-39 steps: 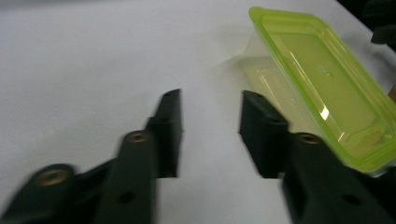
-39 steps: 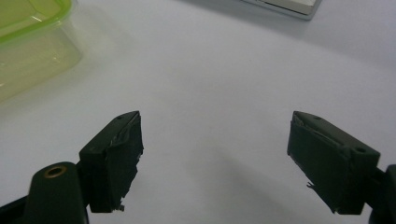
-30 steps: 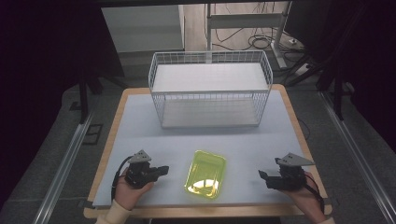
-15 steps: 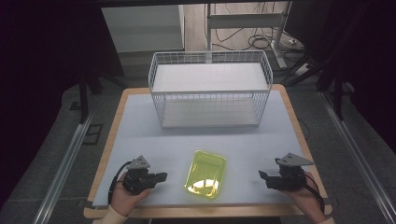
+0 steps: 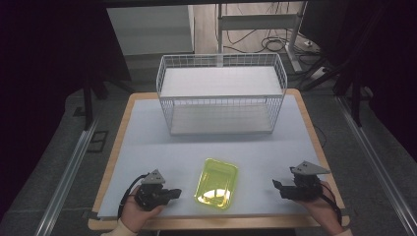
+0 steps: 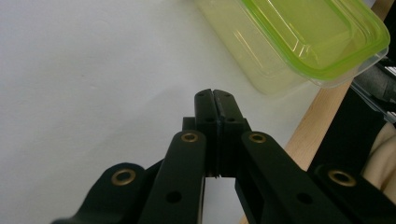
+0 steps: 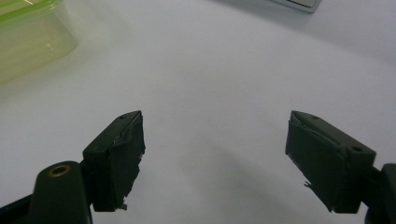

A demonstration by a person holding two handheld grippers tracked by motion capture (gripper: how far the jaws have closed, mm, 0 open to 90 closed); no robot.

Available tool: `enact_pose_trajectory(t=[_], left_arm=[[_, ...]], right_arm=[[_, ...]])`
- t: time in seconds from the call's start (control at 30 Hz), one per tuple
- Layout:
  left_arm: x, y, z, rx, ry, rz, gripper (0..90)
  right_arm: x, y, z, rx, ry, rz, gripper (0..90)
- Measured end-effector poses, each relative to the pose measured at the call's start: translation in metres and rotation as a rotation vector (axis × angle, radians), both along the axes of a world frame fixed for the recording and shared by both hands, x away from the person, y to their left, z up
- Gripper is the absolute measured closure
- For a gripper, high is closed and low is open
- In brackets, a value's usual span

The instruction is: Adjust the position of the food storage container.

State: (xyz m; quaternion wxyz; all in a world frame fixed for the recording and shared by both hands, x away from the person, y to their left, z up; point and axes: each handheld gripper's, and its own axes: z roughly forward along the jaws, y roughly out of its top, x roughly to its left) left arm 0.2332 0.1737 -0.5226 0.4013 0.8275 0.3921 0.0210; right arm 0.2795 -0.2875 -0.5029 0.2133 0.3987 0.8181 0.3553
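Observation:
A translucent yellow-green lidded container (image 5: 217,183) lies on the white tabletop (image 5: 162,147) near the front edge, between my two grippers. My left gripper (image 5: 173,192) rests to its left, pointing toward it, with nothing between its jaws. In the left gripper view the jaws (image 6: 215,95) are pressed together, and the container (image 6: 303,37) lies a short way beyond them. My right gripper (image 5: 276,186) sits to the container's right, pointing left. Its jaws (image 7: 215,140) stand wide apart over bare table, with the container (image 7: 28,37) at the far left.
A white wire basket (image 5: 221,93) with a white floor stands at the back middle of the table. The wooden table edge (image 6: 317,121) runs close by the left gripper. Metal rails and dark floor flank the table.
My left gripper has slid a little toward the near edge of the table, still shut. The right gripper and the container have not moved.

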Motion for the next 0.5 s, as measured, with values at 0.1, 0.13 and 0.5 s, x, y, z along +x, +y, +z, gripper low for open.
enact_pose_trajectory(t=[0.1, 0.13, 0.5], left_arm=[[0.000, -0.001, 0.000, 0.001, 0.000, -0.006, 90.0], [0.000, -0.002, -0.001, 0.001, 0.000, -0.009, 90.0], [-0.001, -0.015, -0.002, 0.007, 0.006, -0.055, 90.0]], right_arm=[[0.000, 0.000, 0.000, 0.001, -0.001, -0.001, 19.5], [0.000, 0.000, 0.001, 0.003, 0.000, 0.000, 19.5], [0.000, 0.001, 0.001, 0.002, 0.000, -0.004, 19.6]])
